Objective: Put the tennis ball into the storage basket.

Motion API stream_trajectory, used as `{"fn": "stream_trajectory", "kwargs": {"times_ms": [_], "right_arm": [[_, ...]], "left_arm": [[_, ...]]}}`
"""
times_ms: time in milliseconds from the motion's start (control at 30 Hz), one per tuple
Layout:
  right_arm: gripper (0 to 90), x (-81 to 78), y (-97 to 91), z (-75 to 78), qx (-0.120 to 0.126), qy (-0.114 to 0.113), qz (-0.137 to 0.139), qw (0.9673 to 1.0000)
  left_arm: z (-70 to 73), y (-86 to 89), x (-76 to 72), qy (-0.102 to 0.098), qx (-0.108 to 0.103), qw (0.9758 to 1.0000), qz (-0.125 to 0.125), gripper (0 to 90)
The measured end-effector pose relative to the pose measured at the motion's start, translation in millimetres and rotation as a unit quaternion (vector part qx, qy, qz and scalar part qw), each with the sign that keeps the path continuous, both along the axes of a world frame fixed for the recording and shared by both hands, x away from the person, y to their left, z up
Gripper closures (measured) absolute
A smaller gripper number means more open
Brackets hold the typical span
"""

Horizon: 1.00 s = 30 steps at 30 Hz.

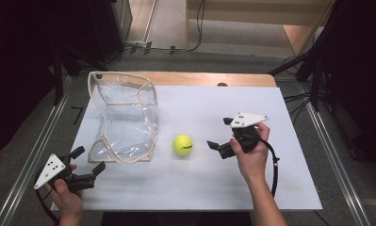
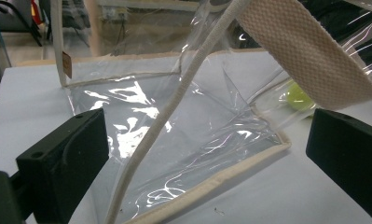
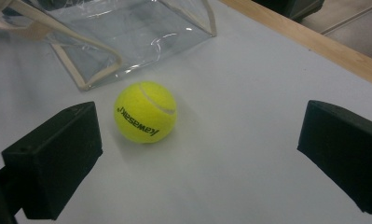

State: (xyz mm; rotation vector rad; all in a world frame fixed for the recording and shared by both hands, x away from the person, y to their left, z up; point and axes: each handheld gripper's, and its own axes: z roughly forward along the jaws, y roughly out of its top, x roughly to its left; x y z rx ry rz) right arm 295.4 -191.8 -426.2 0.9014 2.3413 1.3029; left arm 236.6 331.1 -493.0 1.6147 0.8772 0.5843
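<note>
Two open grippers, a ball and a see-through bag on the white sheet.

My right gripper has its jaws spread wide, and the yellow tennis ball sits on the sheet just in front of them, closer to one jaw, not touching either. I see bare white table all around the ball, so there is room on every side. My left gripper is wide open too, holding nothing. The clear bag stands right in front of it, and the bag's cloth-trimmed bottom edge lies between the jaws but a bit ahead. Past my right gripper, the ball rests near the bag's side, with a small gap.
</note>
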Motion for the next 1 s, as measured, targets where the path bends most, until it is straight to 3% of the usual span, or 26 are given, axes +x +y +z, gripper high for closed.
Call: {"fn": "stream_trajectory", "kwargs": {"times_ms": [1000], "right_arm": [[0.0, 18.3, 36.5, -5.5, -0.045, 0.032, 0.044, 0.9976]], "left_arm": [[-0.2, -0.5, 0.5, 0.001, 0.001, 1.0000, -0.003, 0.0]]}}
